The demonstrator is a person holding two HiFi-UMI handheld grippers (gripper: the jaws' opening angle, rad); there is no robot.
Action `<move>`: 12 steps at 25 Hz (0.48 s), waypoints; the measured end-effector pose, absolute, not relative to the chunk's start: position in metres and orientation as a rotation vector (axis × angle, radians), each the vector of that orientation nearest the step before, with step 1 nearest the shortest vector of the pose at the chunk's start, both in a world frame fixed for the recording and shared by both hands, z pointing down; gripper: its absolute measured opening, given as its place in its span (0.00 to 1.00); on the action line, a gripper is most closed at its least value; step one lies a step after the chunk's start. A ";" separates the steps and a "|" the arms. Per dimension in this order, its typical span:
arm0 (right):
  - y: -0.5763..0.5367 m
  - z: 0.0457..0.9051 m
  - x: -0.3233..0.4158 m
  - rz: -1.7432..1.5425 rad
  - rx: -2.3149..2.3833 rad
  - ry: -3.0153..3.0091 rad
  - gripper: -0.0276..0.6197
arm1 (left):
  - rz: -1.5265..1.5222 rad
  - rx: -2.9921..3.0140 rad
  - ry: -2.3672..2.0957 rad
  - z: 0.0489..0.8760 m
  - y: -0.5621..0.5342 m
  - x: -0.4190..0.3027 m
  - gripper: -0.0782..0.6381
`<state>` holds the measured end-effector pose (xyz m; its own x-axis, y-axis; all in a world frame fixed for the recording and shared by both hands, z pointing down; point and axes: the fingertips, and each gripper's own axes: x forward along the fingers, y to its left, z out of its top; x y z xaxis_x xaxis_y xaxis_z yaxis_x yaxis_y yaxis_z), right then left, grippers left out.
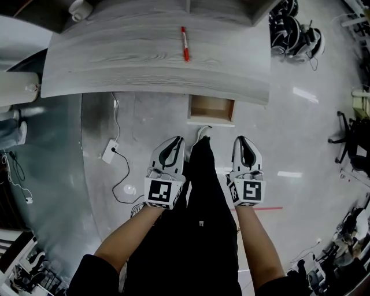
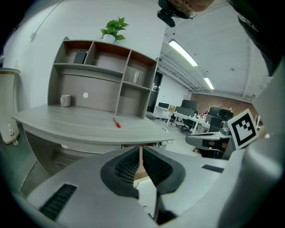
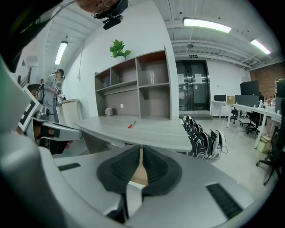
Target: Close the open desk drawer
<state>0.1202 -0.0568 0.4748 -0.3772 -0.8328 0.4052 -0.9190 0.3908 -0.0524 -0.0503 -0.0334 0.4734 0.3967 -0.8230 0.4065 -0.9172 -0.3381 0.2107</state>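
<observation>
Left gripper (image 1: 175, 141): fingers closed together, nothing between them.
Right gripper (image 1: 243, 140): fingers closed too, empty.
Drawer (image 1: 211, 110): open, ahead of both sets of fingers, roughly between them, untouched.
Tabletop (image 1: 144, 58): above and beyond the drawer.
Red marker (image 1: 184, 43): on the tabletop, farthest from the fingers.

The drawer (image 1: 211, 110) is set ahead, between the left gripper (image 1: 172, 144) and right gripper (image 1: 245, 143), under the desk (image 1: 144, 58) edge; a marker (image 1: 184, 43) is laid on the desk beyond it, a mug (image 1: 80, 8) further left
</observation>
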 end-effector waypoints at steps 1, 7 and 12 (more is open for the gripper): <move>-0.056 0.483 0.121 0.396 1.518 -2.338 0.07 | 0.324 2.255 -1.491 0.481 -0.034 -0.048 0.13; -0.049 0.527 0.136 0.433 1.462 -2.305 0.07 | 0.372 2.283 -1.447 0.513 -0.038 -0.034 0.13; -0.049 0.564 0.140 0.460 1.423 -2.283 0.09 | 0.389 2.273 -1.431 0.547 -0.043 -0.041 0.22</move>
